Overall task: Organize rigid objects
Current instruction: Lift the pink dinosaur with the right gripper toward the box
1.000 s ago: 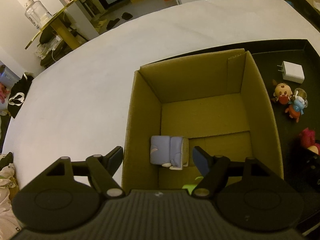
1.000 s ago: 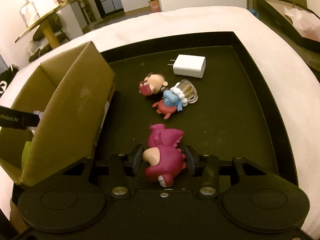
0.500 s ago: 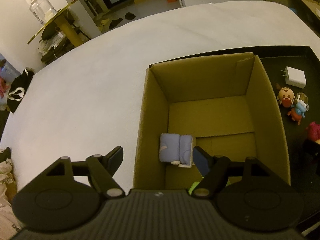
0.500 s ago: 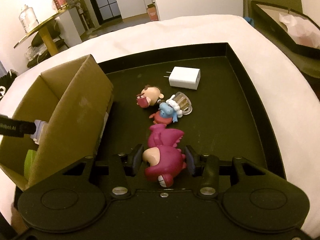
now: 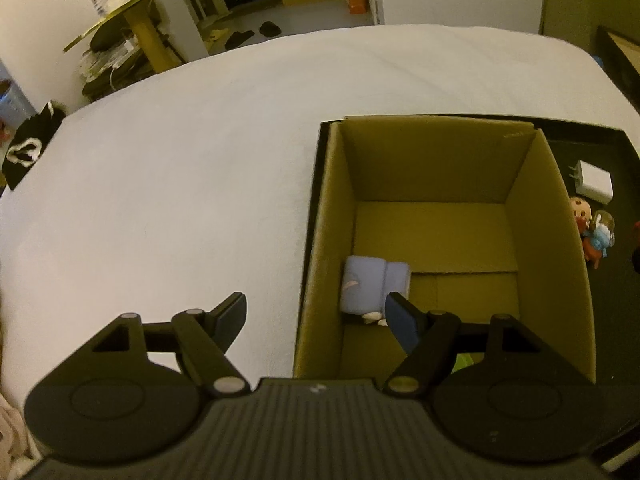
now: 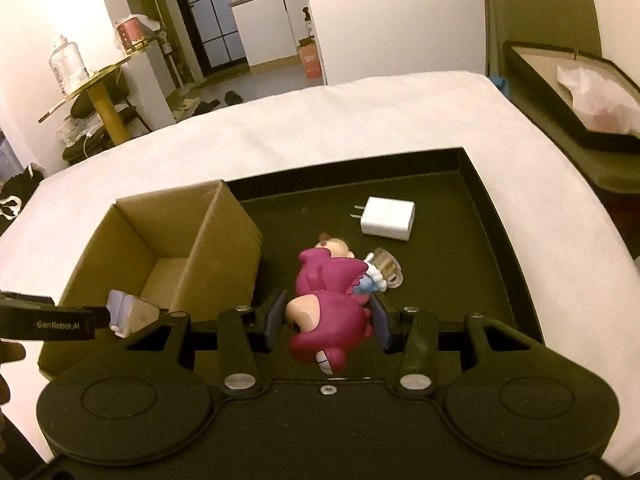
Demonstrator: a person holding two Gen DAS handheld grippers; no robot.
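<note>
My right gripper [image 6: 326, 322] is shut on a magenta toy figure [image 6: 326, 308] and holds it above the black tray [image 6: 486, 216]. An open cardboard box [image 5: 532, 216] stands at the tray's left end, also in the right wrist view [image 6: 224, 240]. A pale blue toy [image 5: 374, 284] and a green item [image 5: 466, 360] lie in the box. My left gripper [image 5: 316, 316] is open and empty, straddling the box's left wall. A white charger [image 6: 387, 219], a small brown-haired figure [image 6: 334, 245] and a blue-and-clear figure [image 6: 382, 274] lie on the tray.
The tray sits on a white cloth-covered surface [image 5: 180, 184]. A dark framed box [image 6: 568, 96] stands off the right edge. A gold side table with a jar [image 6: 92, 88] stands at the back left.
My right gripper has lifted the magenta figure off the tray. My left gripper has drifted left, away from the box's middle, still open.
</note>
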